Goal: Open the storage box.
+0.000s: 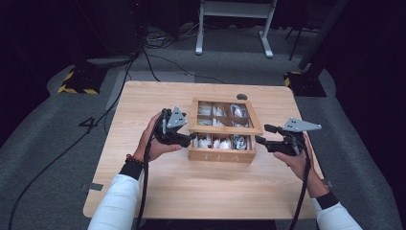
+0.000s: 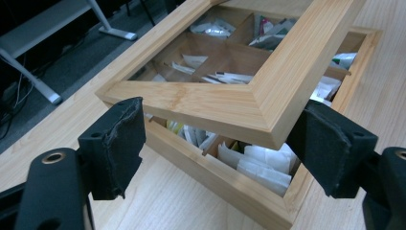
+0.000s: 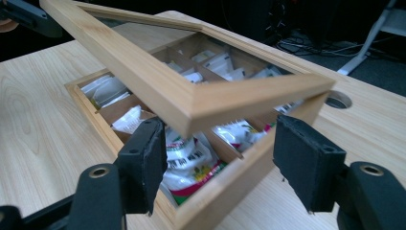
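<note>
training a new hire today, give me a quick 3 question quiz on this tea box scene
1. True or false: the lid of the wooden tea box lies fully closed.
2. What fills the box's compartments? A) packets B) screws C) coins
3. Which gripper is at the lid's left front corner?

Key
1. False: its front edge is raised off the box.
2. A: packets.
3. The left gripper; the right gripper is at the other front corner.

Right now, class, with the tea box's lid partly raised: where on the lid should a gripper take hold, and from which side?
Probably the lid's front corners, one gripper from each end of the box. The lid tilts up off the box at the front, so jaws can close above and below the flat wooden frame there; its centre looks like a clear pane.
</note>
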